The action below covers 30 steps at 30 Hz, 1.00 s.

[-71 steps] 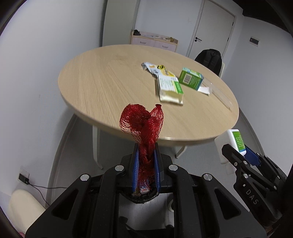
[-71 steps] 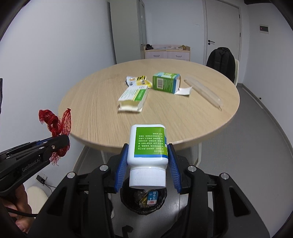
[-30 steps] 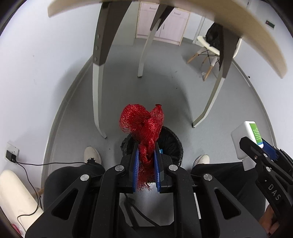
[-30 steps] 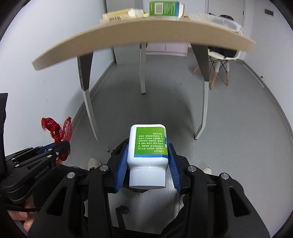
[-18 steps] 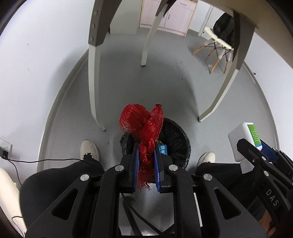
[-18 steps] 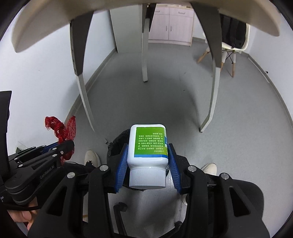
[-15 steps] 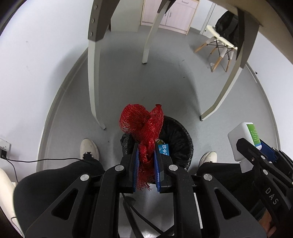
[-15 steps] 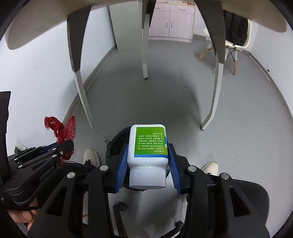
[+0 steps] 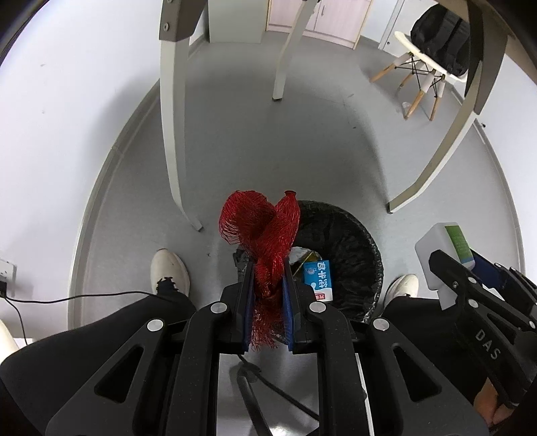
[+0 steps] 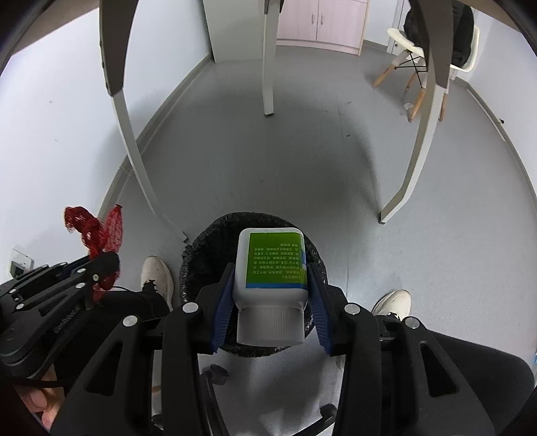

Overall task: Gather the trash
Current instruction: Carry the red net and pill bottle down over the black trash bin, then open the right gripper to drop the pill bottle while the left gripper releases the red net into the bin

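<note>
Trash bin (image 9: 349, 241), black and lined with a dark bag, is standing on the grey floor between the seated person's two white shoes, under the edge of the table. A blue-and-white carton (image 9: 319, 276) is lying inside it on top of other scraps.

The left gripper (image 9: 267, 268) is pointing steeply down, its blue pads clamped on a bunch of red mesh netting (image 9: 265, 228). The netting is sticking up beyond the fingertips and its frayed end is trailing back between the jaws. In the left wrist view the netting is overlapping the near left rim of the bin; whether it is over the opening or just beside it cannot be told. In the right wrist view that same gripper is showing at the left edge with the netting (image 10: 95, 231) left of the bin (image 10: 198, 248).

The right gripper (image 10: 270, 285) is also pointing down, its pads pressing on both sides of a white plastic bottle (image 10: 272, 268) with a green label and ribbed white cap, cap toward the camera. The bottle is appearing directly in front of the bin's opening, apart from the rim.

Table legs (image 10: 134, 161), a chair (image 10: 412, 57) bearing a black backpack, and a pale cabinet (image 10: 322, 23) are standing beyond. A cable (image 9: 84, 295) is running across the floor at left.
</note>
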{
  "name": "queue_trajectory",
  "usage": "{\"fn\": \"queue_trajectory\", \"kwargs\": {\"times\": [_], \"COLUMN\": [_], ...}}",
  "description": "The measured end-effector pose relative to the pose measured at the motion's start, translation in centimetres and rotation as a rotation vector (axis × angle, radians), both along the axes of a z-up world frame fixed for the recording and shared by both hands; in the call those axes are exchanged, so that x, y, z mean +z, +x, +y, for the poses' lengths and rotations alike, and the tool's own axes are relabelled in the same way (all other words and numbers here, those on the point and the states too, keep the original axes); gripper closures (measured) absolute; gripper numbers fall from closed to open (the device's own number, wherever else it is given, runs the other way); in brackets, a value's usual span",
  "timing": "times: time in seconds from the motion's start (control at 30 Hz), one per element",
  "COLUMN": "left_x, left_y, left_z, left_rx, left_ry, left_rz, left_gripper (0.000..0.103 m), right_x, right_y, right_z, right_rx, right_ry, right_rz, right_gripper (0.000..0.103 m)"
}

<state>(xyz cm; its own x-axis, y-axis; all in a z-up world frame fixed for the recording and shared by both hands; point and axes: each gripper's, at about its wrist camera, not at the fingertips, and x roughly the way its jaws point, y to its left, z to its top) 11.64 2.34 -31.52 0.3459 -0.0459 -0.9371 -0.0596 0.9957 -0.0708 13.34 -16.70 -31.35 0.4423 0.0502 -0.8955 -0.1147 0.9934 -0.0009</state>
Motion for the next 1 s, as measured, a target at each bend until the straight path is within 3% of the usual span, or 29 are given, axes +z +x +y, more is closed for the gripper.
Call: {"fn": "queue_trajectory", "kwargs": {"times": [0.37, 0.73, 0.9, 1.0], "left_x": [-1.5, -2.2, -2.4, -2.9], "left_y": [0.8, 1.0, 1.3, 1.5], "left_z": [0.2, -1.1, -3.2, -4.5], "left_rx": [0.010, -0.018, -0.055, -0.081], "left_ry": [-0.003, -0.025, -0.030, -0.031], "left_rz": [0.025, 0.043, 0.047, 0.054], "left_gripper": [0.089, 0.089, 0.089, 0.089], "right_x": [-1.9, -1.2, -0.6, -0.5], "right_y": [1.5, 0.6, 0.1, -0.1], "right_z": [0.5, -0.6, -2.6, -3.7], "right_rx": [0.009, 0.008, -0.032, -0.062], "right_ry": [-0.006, -0.010, -0.008, -0.012], "right_rz": [0.025, -0.022, -0.042, -0.042], "right_gripper": [0.062, 0.021, 0.010, 0.009]}}
